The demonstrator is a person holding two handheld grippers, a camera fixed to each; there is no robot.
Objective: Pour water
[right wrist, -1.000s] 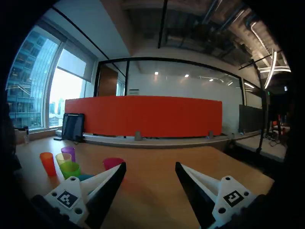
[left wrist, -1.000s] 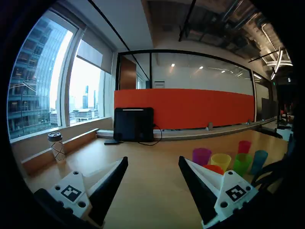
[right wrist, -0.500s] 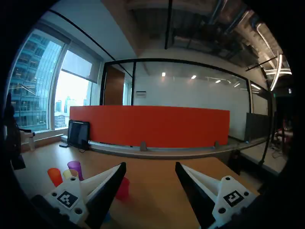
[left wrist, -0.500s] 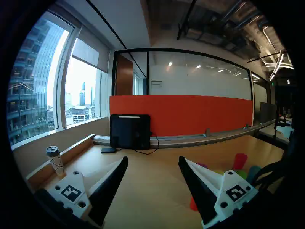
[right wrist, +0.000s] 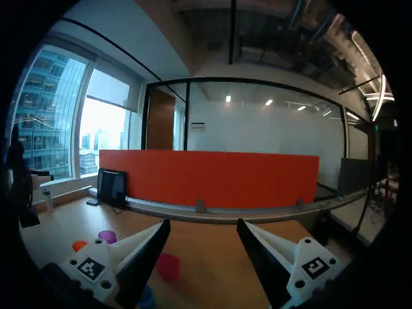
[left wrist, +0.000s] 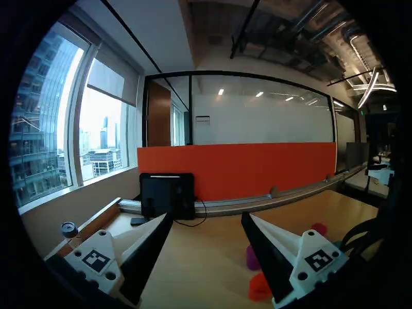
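Pouring has not begun, by the look of it: the left gripper [left wrist: 206, 215] and the right gripper [right wrist: 202, 222] both stand spread wide with nothing between their fingers, raised above the table [left wrist: 206, 268]. Nearest, low in the right gripper view, a pink cup [right wrist: 167, 267] sits just below and left of that gripper's left finger, with a purple cup [right wrist: 107, 237] and an orange cup [right wrist: 79, 245] farther towards the table's left side. All three look empty, though their insides are hard to see. Farther off, the bottle [right wrist: 47, 198] stands upright at the table's left edge by the window ledge [right wrist: 67, 189], well apart from both grippers. In the left gripper view the bottle [left wrist: 68, 229] peeks out beside the left finger, cap seemingly on. Everything is left: reaching the bottle, gripping, opening, tipping over a cup. Beyond runs the orange partition [right wrist: 216, 177].
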